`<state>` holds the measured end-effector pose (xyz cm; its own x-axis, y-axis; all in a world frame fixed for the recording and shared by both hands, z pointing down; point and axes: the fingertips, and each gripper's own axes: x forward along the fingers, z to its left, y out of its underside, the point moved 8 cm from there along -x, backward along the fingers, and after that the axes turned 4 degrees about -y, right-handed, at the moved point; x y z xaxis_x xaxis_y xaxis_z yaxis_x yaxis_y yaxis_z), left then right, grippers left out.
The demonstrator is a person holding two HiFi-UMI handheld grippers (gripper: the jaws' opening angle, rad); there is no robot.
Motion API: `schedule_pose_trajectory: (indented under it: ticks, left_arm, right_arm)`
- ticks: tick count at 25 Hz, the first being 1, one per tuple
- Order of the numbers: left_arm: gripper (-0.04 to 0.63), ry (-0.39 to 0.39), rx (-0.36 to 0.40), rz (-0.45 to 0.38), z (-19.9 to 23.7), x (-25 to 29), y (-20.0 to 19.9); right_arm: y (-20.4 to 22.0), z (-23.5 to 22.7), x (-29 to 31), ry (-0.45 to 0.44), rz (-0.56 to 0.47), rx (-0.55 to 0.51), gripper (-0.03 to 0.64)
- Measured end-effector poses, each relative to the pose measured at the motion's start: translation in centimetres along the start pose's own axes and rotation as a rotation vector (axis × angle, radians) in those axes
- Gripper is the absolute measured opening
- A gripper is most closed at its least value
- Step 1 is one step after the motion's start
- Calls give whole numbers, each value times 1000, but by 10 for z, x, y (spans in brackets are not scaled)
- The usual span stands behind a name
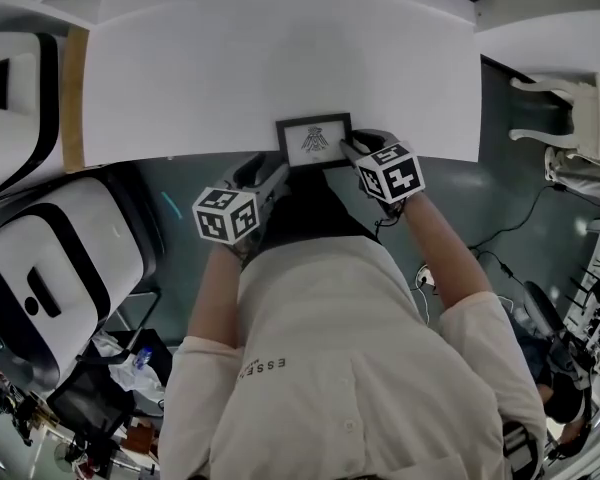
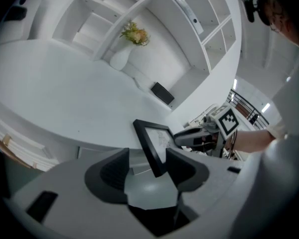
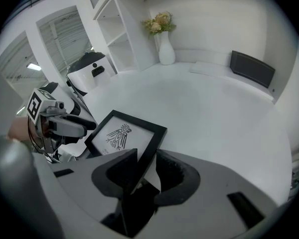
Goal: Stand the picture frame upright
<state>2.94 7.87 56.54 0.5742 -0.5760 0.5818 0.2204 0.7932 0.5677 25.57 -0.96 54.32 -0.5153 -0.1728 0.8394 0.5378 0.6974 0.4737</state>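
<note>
The picture frame (image 1: 314,141) is sitting at the near edge of the white surface (image 1: 230,58), its face tilting up toward the person; the right tool (image 3: 145,169) is clamping one side edge; the left tool (image 2: 147,169) is straddling the opposite corner, jaws standing apart, one pad clear of it.

White table (image 3: 214,113) before white shelves (image 3: 122,34).
Vase (image 3: 166,51) of flowers (image 3: 158,21) at the table's twelve o'clock; dark flat box (image 3: 251,68) at two o'clock.
</note>
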Motion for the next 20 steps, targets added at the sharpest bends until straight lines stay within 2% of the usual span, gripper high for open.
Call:
schedule_pose_trajectory:
  ticks: [8, 12, 17, 20]
  left_arm:
    - [212, 152, -229, 14, 2, 20, 10]
    - [150, 208, -368, 7, 11, 30, 9]
    - [140, 289, -429, 42, 8, 35, 13]
    - [98, 329, -470, 34, 7, 36, 14]
  right_arm:
    - [4, 3, -2, -23, 7, -40, 129]
    - [1, 1, -1, -42, 28, -79, 127]
    - [0, 1, -2, -55, 28, -84, 127]
    - [0, 0, -2, -65, 20, -84, 127]
